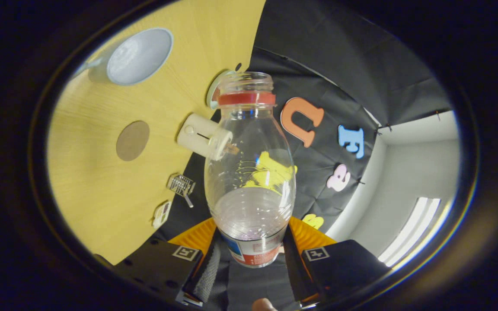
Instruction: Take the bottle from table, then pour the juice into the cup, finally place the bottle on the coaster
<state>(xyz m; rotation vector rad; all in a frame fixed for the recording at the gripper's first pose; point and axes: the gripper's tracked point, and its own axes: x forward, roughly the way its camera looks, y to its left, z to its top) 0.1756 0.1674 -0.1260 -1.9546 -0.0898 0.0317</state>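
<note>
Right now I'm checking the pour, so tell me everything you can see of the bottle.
The bottle is clear plastic with a rounded belly, an open uncapped mouth and a red ring under the threads. A label wraps its base. It looks nearly empty. The gripper holds it by the base, one finger on each side, its neck pointing away from the fingers toward the edge of the wooden table.

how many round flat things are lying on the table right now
2: a pale blue dish at the table's far end, and a brown coaster nearer, beside the held bottle. Others may hide behind it.
</note>
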